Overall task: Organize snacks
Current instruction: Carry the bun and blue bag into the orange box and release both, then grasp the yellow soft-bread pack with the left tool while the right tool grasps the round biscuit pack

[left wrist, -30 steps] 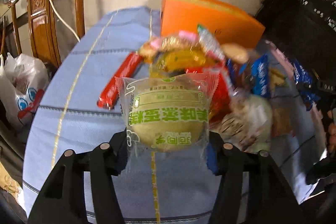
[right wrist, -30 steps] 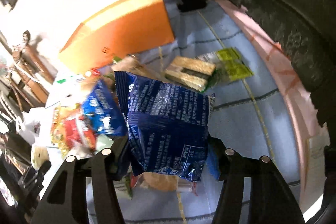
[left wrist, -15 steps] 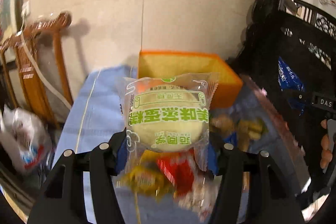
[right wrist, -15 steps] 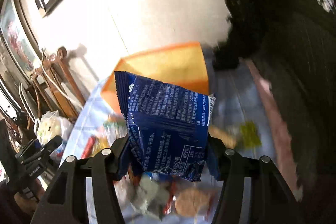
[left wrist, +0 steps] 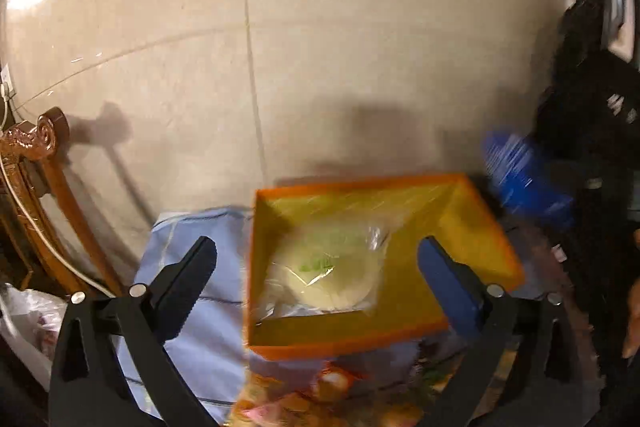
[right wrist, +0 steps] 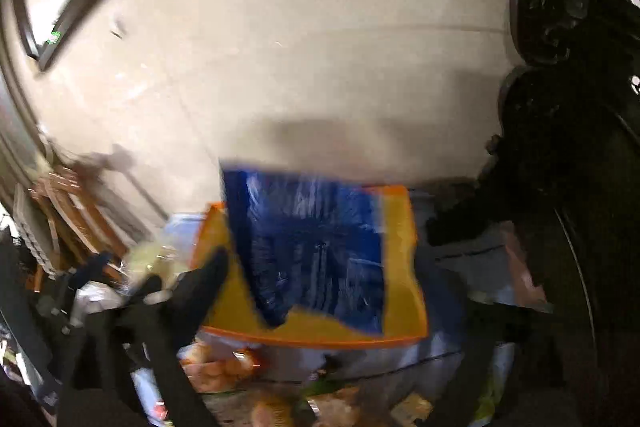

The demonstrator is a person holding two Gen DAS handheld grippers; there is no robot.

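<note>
An orange box with a yellow inside stands on the blue cloth by the wall. The cake packet, a clear wrapper with green print, lies blurred inside it. Above it, my left gripper has its jaws opening wide, with nothing pressed between the pads. In the right wrist view the blue snack packet hangs loose and blurred over the orange box. My right gripper is opening too, its fingers clear of the packet. The left wrist view shows the same blue packet in the air at the box's far right corner.
A carved wooden chair and a white plastic bag stand left of the table. Several loose snacks lie in a pile in front of the box. Dark furniture fills the right side. The tiled wall is right behind the box.
Both grippers rose from the snack pile and moved up to the orange box. Both then opened: the cake packet dropped into the box and the blue packet came free above it.
</note>
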